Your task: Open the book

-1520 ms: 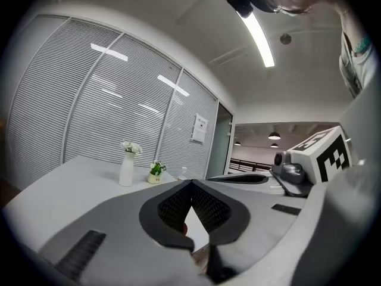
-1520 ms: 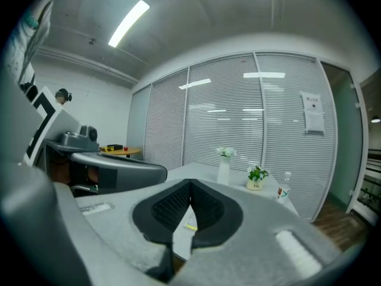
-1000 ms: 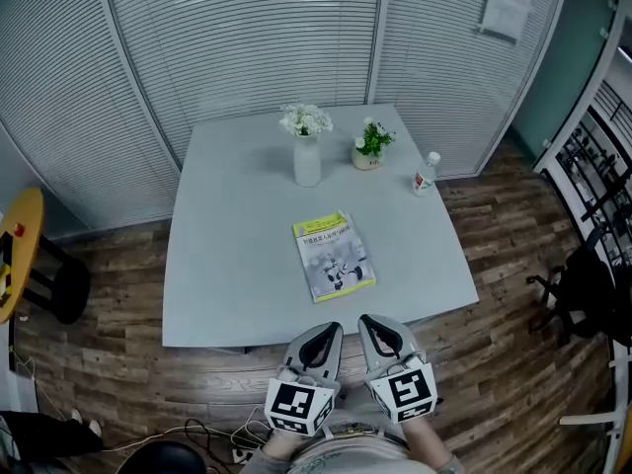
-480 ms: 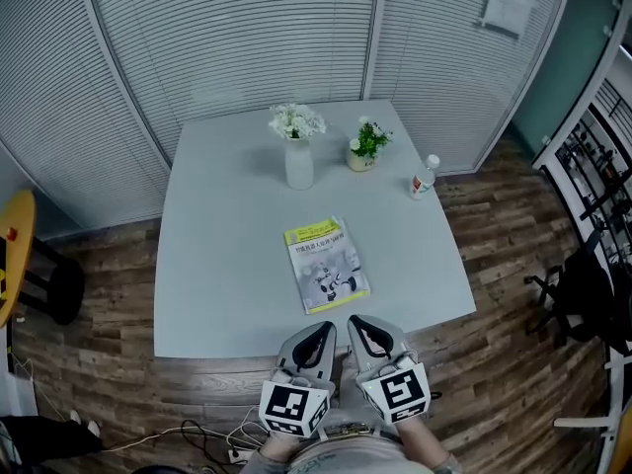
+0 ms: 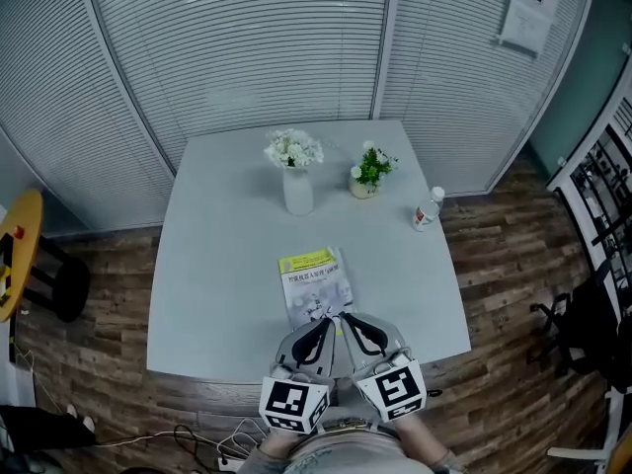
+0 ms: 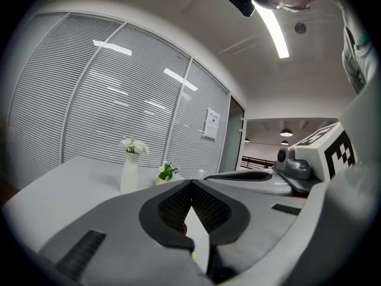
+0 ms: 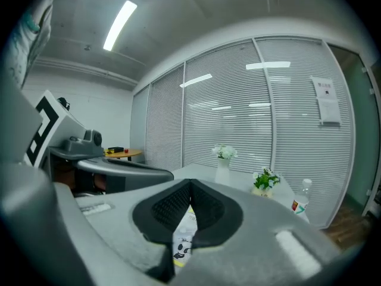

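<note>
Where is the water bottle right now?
In the head view, the bottle stands near the right edge of the table, just right of the potted plant.

Left gripper point(image 5: 328, 322): jaws closed tip to tip, holding nothing; in its own view the dark ribbed pads point(image 6: 172, 204) meet at a point.
Right gripper point(image 5: 347, 318): jaws pressed together the same way, empty.
Pose: both point forward, away from the person's body, tipped slightly down from level.
Spacing: side by side and close, the tips angled inward so that they nearly meet.
Left marker cube point(image 5: 294, 404): at the rear of its gripper, nearest the body.
Right marker cube point(image 5: 398, 391): level with it, just beside.
</note>
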The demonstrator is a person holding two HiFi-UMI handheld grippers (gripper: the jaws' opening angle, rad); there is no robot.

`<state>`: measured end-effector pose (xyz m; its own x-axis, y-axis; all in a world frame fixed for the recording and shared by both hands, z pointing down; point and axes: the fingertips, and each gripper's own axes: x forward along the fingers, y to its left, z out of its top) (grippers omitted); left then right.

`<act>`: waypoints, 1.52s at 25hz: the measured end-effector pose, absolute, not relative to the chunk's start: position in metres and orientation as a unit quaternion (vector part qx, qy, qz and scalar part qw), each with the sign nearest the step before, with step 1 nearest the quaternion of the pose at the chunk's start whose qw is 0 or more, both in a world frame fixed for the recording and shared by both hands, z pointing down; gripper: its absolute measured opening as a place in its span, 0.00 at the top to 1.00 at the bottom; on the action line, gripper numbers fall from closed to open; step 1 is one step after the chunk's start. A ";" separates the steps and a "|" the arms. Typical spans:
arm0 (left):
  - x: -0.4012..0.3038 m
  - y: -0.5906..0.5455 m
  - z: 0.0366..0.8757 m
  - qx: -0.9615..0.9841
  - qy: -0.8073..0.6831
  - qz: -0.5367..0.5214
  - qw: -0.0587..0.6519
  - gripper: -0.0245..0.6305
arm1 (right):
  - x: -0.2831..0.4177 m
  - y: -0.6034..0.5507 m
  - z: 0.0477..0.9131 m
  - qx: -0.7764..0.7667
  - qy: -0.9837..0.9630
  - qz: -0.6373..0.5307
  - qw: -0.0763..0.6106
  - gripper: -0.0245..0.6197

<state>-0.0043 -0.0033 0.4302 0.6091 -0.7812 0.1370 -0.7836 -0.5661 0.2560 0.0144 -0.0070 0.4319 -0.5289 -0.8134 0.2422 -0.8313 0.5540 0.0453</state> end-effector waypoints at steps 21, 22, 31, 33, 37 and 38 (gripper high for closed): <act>0.066 -0.071 0.439 0.855 -0.498 0.016 0.144 0.96 | 0.078 -0.068 0.444 0.407 -0.905 0.037 0.120 0.96; 0.068 -0.073 0.440 0.852 -0.503 0.016 0.145 0.96 | 0.081 -0.070 0.445 0.405 -0.905 0.038 0.121 0.96; 0.074 -0.087 0.458 0.833 -0.530 0.029 0.155 0.96 | 0.095 -0.084 0.457 0.385 -0.914 0.051 0.121 0.96; 0.072 -0.090 0.457 0.832 -0.532 0.029 0.156 0.96 | 0.096 -0.087 0.459 0.384 -0.913 0.048 0.126 0.96; 0.071 -0.097 0.460 0.832 -0.530 0.034 0.158 0.96 | 0.097 -0.096 0.455 0.392 -0.911 0.044 0.123 0.96; 0.071 -0.099 0.461 0.833 -0.528 0.036 0.160 0.96 | 0.098 -0.098 0.455 0.397 -0.909 0.044 0.121 0.96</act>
